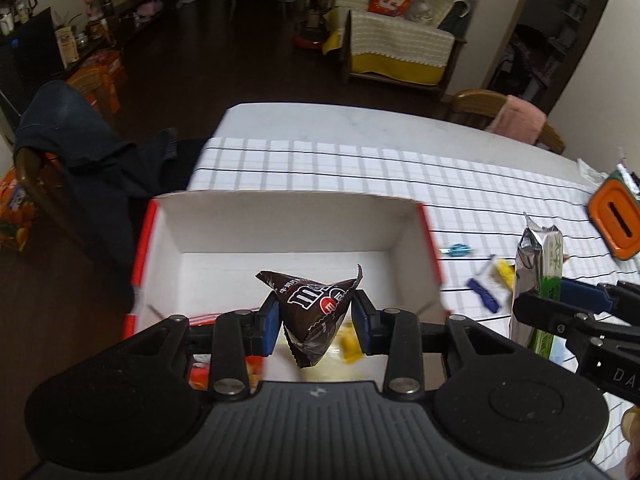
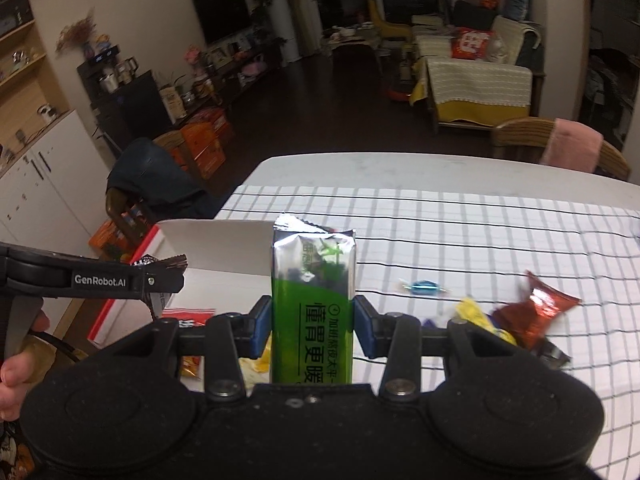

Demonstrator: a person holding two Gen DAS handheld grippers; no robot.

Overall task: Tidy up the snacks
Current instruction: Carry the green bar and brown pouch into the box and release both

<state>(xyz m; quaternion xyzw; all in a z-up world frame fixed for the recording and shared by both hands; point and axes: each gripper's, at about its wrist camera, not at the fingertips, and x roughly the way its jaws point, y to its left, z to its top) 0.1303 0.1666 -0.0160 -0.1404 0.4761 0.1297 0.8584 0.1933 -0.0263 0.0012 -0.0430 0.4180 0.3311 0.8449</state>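
Left tongs [image 1: 316,322] pinch a brown chocolate packet [image 1: 316,312], crumpled, held over the near part of the white box [image 1: 288,224]. Right tongs [image 2: 313,326] pinch a green-and-silver cracker pack [image 2: 312,304], upright, at 3 o'clock of the box, above the checked cloth [image 2: 460,232]. Inside the box: an orange-red packet [image 1: 200,372] at 7 o'clock and a yellow candy [image 1: 350,346], both partly hidden. Loose on the table [image 1: 360,120], 3 o'clock from the box: a yellow wrapper [image 2: 476,314], a red-brown foil packet [image 2: 536,312], a blue candy [image 2: 424,287] farther out. A hand [image 2: 16,372] shows at 8 o'clock in the right view. Far edge: a chair with pink cloth [image 2: 572,148].
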